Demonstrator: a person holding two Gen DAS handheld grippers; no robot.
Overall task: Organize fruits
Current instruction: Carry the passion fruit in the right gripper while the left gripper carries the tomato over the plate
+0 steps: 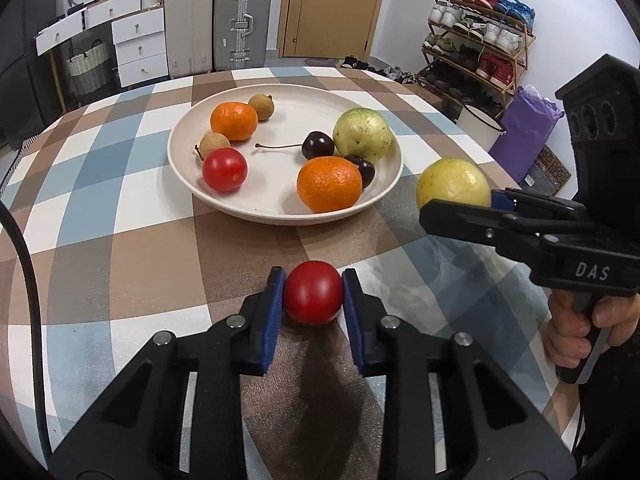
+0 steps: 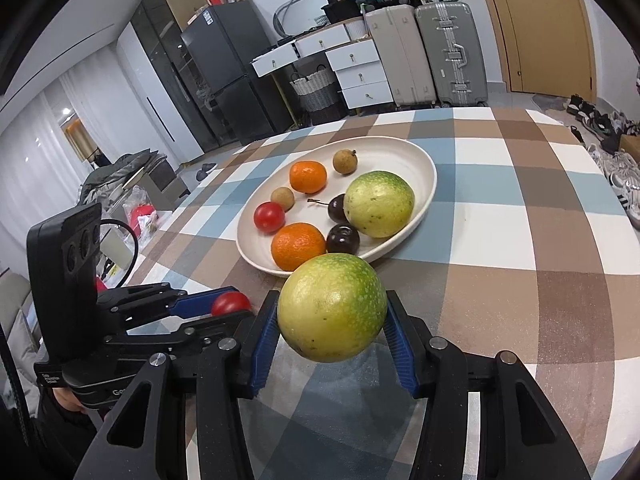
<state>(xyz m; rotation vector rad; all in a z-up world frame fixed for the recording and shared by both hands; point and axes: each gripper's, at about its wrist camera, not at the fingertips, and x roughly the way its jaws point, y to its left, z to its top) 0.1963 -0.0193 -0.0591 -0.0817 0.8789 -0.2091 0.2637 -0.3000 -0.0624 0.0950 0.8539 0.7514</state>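
My left tongs [image 1: 313,294] gripped a red tomato [image 1: 313,292] low over the checked surface [image 1: 120,248]; my right tongs [image 2: 332,322] clamped a yellow-green fruit [image 2: 331,307] just beside the cream plate [image 2: 424,200]. The plate held oranges, cherries, longans, another tomato and a second green fruit. Beyond stood suitcases [image 1: 218,20], a shoe rack [image 1: 476,36] and a door [image 1: 332,4].

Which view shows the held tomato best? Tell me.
The left wrist view: the tomato sits centred and unobstructed in the left claw. The right wrist view shows only a red sliver behind claw parts.
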